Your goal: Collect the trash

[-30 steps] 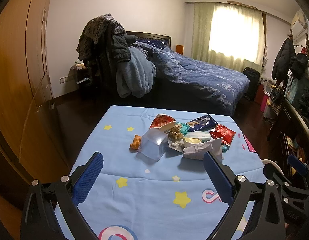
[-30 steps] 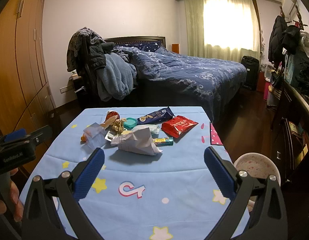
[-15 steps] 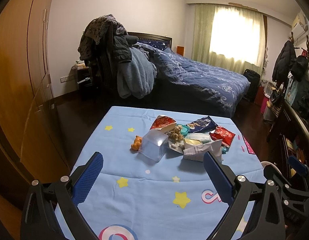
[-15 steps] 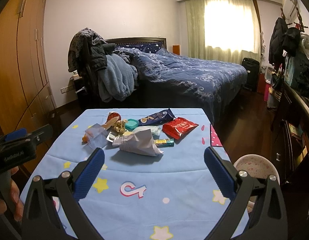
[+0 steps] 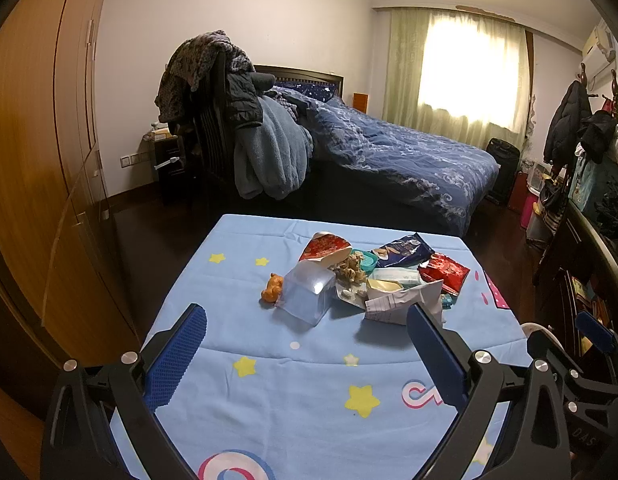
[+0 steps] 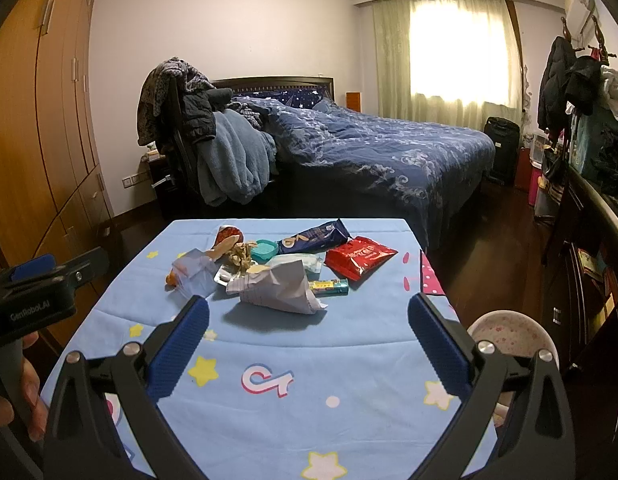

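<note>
A heap of trash lies on the far half of the blue star-print table [image 5: 301,380] [image 6: 309,364]: a crumpled white paper bag [image 5: 401,300] [image 6: 281,288], a clear plastic box [image 5: 307,294] [image 6: 193,276], a red snack packet [image 5: 445,272] [image 6: 359,256], a dark blue wrapper [image 5: 403,248] [image 6: 315,237] and a teal lid [image 6: 265,249]. My left gripper [image 5: 307,326] and my right gripper [image 6: 309,314] both hover open over the near part of the table, short of the heap, nothing between their fingers.
A pale round bin [image 6: 509,334] stands on the floor beside the table's right edge. Beyond the table are a chair piled with clothes [image 5: 245,128], a bed [image 6: 381,152] and a wardrobe [image 5: 41,140] at left. A hand [image 6: 17,396] holds the left gripper's handle.
Both views have crept slightly nearer and lower toward the trash heap. Both grippers stay open and nothing on the table has moved.
</note>
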`<state>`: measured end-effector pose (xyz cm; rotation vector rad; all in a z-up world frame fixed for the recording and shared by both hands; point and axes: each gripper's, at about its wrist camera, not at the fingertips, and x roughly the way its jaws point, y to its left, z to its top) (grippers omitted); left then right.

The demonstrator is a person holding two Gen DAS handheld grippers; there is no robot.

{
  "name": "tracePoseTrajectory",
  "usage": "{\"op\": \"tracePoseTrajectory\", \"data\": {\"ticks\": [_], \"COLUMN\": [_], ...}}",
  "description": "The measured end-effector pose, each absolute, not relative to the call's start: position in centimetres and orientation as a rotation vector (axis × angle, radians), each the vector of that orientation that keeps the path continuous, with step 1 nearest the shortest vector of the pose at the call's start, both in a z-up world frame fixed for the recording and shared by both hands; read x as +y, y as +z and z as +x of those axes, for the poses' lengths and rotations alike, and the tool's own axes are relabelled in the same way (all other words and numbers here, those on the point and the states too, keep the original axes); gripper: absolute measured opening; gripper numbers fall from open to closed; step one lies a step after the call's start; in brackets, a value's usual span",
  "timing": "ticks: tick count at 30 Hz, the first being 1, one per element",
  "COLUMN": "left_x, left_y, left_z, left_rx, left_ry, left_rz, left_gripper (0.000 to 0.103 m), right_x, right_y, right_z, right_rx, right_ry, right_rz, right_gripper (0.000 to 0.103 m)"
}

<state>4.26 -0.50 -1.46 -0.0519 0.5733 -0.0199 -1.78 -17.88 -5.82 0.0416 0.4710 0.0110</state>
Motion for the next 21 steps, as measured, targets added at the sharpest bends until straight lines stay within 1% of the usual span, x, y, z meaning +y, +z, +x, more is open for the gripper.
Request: {"op": "tracePoseTrajectory", "data": {"ticks": [10,21], "left_x": [-0.7,0.3], "left_y": [-1.5,-3.4], "left_z": [4.5,8.7], "left_rx": [0.581,0.627], "left_ry": [-0.011,0.027], "left_rz": [-0.036,-0.012], "left_gripper": [0.1,0.099], "right_x": [-18.0,-18.8], "right_y": [-5.8,-7.2], "right_z": [-1.6,2.3], "right_rx": [0.481,0.548], "right_ry": [0.014,0.028], "right_rz": [0.033,0.006], "right_gripper": [0.1,0.1]}}
